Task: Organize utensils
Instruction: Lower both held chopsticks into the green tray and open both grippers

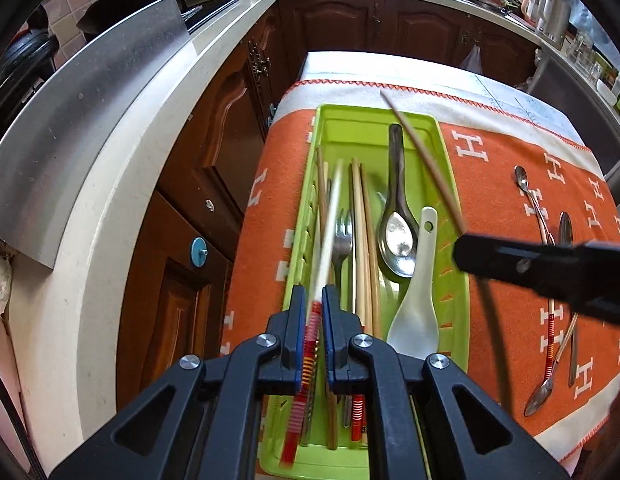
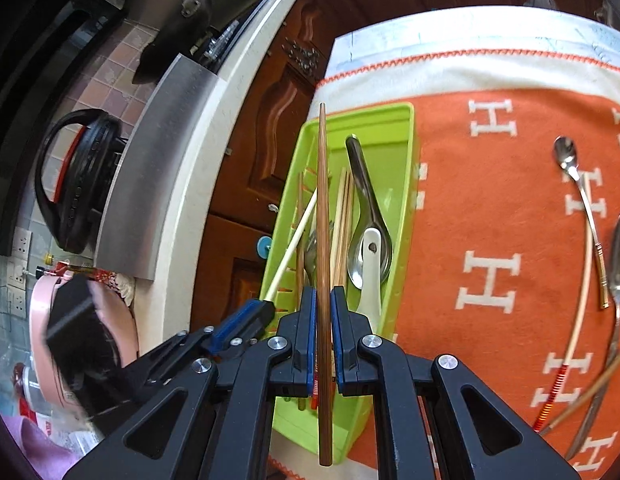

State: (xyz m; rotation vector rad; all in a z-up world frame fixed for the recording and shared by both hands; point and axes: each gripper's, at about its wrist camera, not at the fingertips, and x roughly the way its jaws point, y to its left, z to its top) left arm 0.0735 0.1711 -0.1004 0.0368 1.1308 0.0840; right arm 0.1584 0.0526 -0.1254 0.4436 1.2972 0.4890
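Observation:
A green tray [image 1: 446, 152] [image 2: 406, 184] lies on the orange cloth and holds several chopsticks, a fork [image 1: 342, 236], a metal spoon [image 1: 396, 236] and a white ceramic spoon [image 1: 418, 304]. My left gripper [image 1: 314, 292] [image 2: 266, 306] hangs over the tray's near left part. A blurred white chopstick [image 1: 330, 216] [image 2: 294, 240] with a red-striped end sits loosely between its blue pads, slightly apart from them. My right gripper [image 2: 324, 292] [image 1: 460, 250] is shut on a brown chopstick [image 2: 323, 200] [image 1: 426, 164], which slants above the tray.
On the orange cloth [image 2: 510, 200] right of the tray lie a long thin spoon [image 2: 578, 184], a larger metal spoon [image 2: 618, 272], a red-ended white chopstick [image 2: 578, 320] and a brown chopstick [image 2: 590, 392]. A white countertop [image 1: 150, 120] and brown cabinets run along the left.

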